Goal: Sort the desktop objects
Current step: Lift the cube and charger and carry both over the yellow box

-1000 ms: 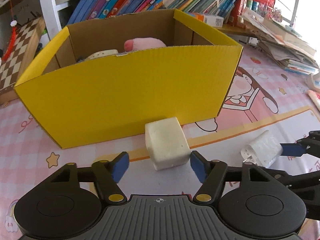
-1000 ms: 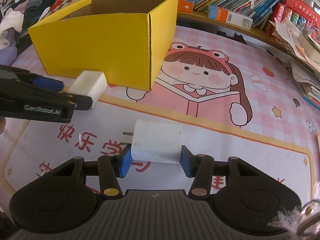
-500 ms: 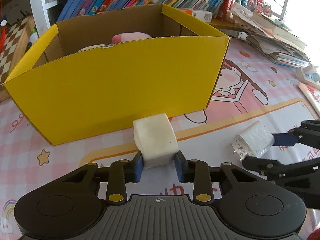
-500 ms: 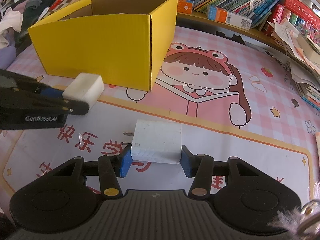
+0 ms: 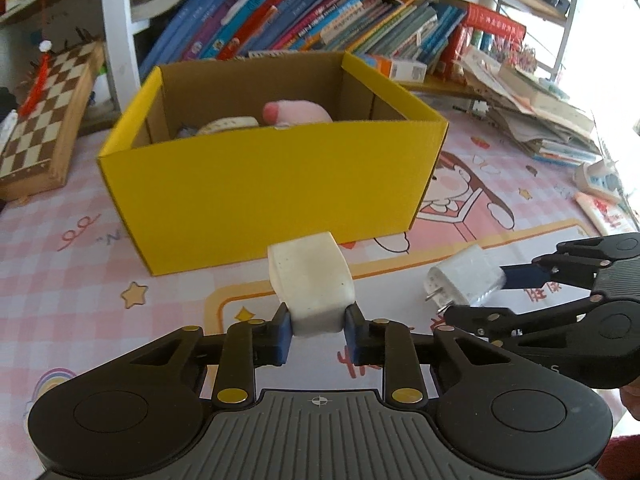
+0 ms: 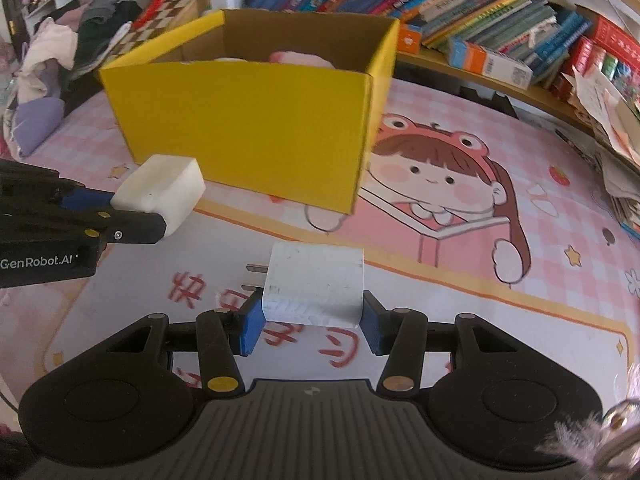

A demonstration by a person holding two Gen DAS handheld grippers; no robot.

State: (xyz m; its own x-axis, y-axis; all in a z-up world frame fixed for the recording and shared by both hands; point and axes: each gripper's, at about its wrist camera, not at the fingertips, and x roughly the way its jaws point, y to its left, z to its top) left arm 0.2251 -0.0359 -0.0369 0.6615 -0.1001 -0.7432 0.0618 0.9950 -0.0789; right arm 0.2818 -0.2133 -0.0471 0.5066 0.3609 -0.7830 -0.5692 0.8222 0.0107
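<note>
Landmark: yellow cardboard box (image 5: 272,184), open-topped, standing on a pink cartoon desk mat (image 5: 60,264)

- Left gripper (image 5: 316,334): blue pads pressed on both sides of a cream rounded block (image 5: 310,280), jaws closing on it; block sits in front of the box's near wall, close to it. In the right wrist view the same block (image 6: 164,188) is seen at the box's front left corner, apparently lifted clear of the mat
- Right gripper (image 6: 312,328): narrow hold on a white plug adapter (image 6: 316,284), pads against its two flat sides, metal prongs pointing to the picture's left; adapter in front of the box and further out from it than the block. From the left wrist view the adapter (image 5: 466,276) lies off the box's front right corner, prongs toward the box side
- Inside the box: a pink plush item (image 5: 296,112) and a pale round object (image 5: 228,124) (only their tops show over the wall)
- Behind the box: shelf of leaning books (image 5: 304,20)
- Left of the box: wooden chessboard case (image 5: 44,120), propped at a tilt
- Right of the box: heap of loose papers and booklets (image 5: 536,112)
</note>
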